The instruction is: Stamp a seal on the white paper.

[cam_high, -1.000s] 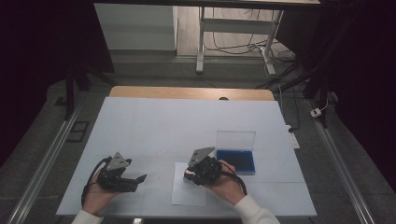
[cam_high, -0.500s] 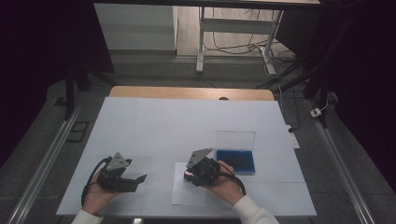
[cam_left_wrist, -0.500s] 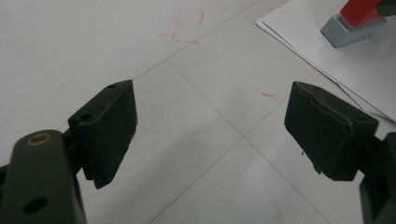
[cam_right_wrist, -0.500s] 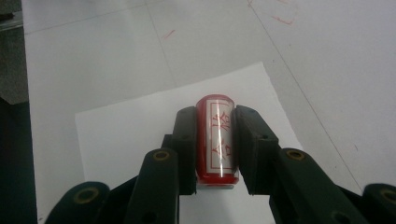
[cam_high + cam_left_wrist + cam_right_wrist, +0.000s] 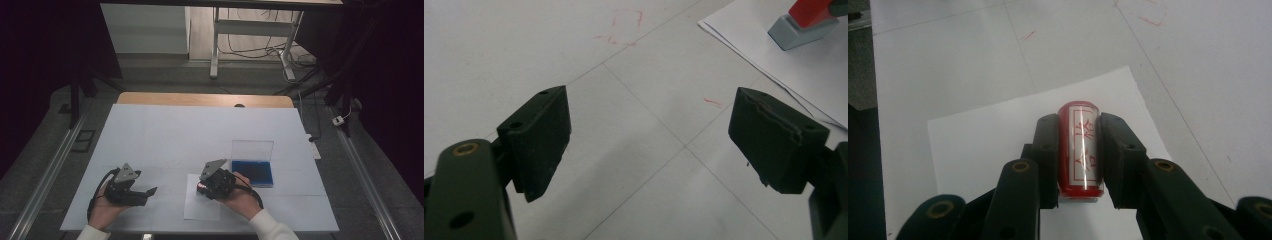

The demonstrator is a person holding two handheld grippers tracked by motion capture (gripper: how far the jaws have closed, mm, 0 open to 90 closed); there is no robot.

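I see a red stamp with a glossy rounded handle point(image 5: 1081, 150), a white label panel with red characters running along its length, and a grey rectangular base point(image 5: 798, 34). It stands on a white sheet of paper point(image 5: 988, 145), its base pressed flat against the sheet, near the sheet's upper edge as my high view shows it point(image 5: 201, 187). The handle sits clamped between two black pads, one on each side. The paper lies flat on the pale tabletop near the front edge, slightly askew to the table's grid lines, with one corner pointing away from me.
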